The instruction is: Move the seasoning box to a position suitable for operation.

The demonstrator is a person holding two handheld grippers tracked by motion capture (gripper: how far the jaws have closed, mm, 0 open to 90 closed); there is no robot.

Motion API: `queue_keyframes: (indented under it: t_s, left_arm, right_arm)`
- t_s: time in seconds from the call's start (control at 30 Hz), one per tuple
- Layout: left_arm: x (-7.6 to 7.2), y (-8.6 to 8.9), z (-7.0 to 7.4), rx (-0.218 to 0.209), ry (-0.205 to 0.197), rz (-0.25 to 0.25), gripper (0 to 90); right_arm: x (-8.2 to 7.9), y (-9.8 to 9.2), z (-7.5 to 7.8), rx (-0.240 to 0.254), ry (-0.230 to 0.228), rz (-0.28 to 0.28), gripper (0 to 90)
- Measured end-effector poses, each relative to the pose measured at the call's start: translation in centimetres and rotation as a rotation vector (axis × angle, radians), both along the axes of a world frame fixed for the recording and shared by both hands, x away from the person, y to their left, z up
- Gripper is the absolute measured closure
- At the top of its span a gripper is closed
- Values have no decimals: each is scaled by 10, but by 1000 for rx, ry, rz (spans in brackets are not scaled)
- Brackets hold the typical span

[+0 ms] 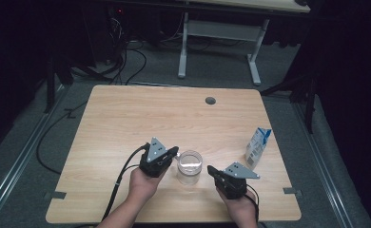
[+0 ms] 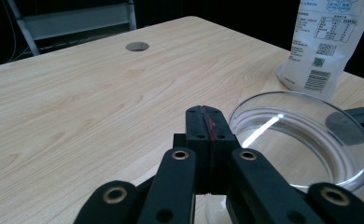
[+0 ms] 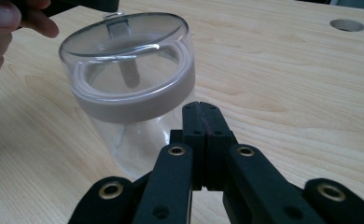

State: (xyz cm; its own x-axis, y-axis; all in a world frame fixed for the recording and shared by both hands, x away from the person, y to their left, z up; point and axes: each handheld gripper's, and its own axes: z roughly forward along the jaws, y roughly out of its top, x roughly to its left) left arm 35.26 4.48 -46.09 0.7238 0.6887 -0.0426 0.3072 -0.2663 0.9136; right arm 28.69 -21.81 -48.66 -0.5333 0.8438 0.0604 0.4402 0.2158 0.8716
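A clear glass jar (image 1: 190,167) with a transparent lid stands near the front of the wooden table (image 1: 174,118). My left gripper (image 1: 175,152) sits just left of the jar, its jaws shut with nothing between them (image 2: 207,122); the jar's lid (image 2: 301,140) lies close to its right in the left gripper view. My right gripper (image 1: 210,169) rests just right of the jar, jaws shut and empty (image 3: 201,117), pointing at the jar (image 3: 129,84), which has a grey seal band under the lid. Neither gripper touches the jar.
A white and blue pouch of milk (image 1: 258,146) stands upright near the table's right edge, also seen behind the jar as the pouch (image 2: 327,42). A round cable hole (image 1: 210,100) lies at the far side. A second desk's frame (image 1: 219,42) stands beyond the table.
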Motion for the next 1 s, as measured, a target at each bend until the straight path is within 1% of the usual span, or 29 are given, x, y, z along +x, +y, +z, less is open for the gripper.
queue_keyframes:
  t_s: [0.3,0.33,0.53,0.8,1.0]
  left_arm:
    - [1,1,-1,-3,2,1,900]
    - [1,1,-1,-4,2,1,900]
    - [1,1,-1,-8,5,0,900]
    - [1,1,-1,-11,6,-2,900]
    - [1,2,-2,-14,6,0,900]
  right_arm:
    - [-3,4,4,2,-30,11,900]
    - [-4,5,5,4,-40,16,900]
    - [-6,11,7,-1,-52,36,900]
    - [-8,15,9,-7,-62,47,900]
    - [-9,15,9,-8,-61,47,900]
